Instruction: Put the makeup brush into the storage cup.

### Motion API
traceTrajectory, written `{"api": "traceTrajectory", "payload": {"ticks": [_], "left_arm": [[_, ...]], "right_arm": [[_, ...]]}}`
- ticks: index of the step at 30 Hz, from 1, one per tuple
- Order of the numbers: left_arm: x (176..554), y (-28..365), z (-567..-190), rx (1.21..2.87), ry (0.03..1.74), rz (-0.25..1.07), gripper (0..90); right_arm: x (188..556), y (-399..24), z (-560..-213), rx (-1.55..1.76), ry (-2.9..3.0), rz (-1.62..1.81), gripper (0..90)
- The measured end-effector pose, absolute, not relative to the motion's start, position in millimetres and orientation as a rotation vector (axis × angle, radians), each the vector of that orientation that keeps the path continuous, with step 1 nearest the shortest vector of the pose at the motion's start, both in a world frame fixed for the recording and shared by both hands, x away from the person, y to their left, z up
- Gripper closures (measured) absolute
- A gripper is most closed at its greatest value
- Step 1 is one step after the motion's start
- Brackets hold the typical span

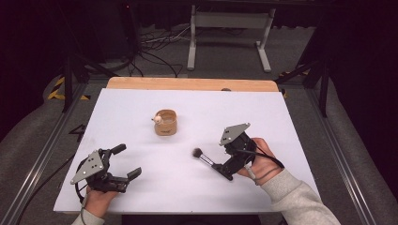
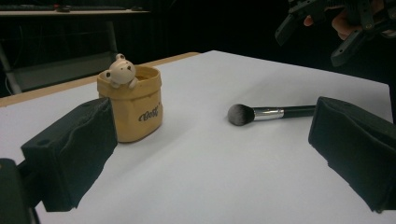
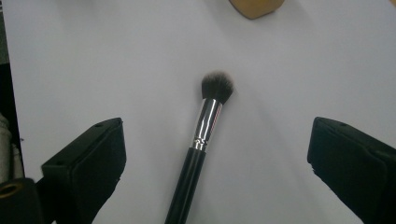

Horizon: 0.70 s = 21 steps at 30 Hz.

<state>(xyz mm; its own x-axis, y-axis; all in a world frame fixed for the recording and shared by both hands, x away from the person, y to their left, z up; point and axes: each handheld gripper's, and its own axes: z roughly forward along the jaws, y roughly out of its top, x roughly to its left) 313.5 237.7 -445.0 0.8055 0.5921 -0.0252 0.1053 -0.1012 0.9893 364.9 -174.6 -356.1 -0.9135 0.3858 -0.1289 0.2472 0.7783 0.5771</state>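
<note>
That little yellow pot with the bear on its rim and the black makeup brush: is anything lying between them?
No. Between the yellow pot and the black makeup brush there is just bare white table, as the left gripper view shows.

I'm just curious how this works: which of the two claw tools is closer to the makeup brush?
Right. The right gripper hangs over the makeup brush, jaws open either side of its handle. The left gripper sits open, well off to the brush's left.
</note>
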Motion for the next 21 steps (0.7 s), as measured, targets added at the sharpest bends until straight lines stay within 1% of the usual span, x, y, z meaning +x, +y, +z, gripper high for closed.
{"api": "traceTrajectory", "payload": {"ticks": [10, 15, 21], "left_arm": [[314, 237, -446, 1.644, 0.558, 0.432, 1.9], [314, 238, -446, 1.631, 0.563, 0.424, 2.0], [315, 238, -446, 1.626, 0.566, 0.411, 2.0]], "right_arm": [[373, -170, -359, 0.494, 2.805, 0.708, 6.2], [378, -166, -360, 0.504, 2.858, 0.637, 8.8], [383, -160, -365, 0.521, 2.91, 0.542, 9.6]]}}
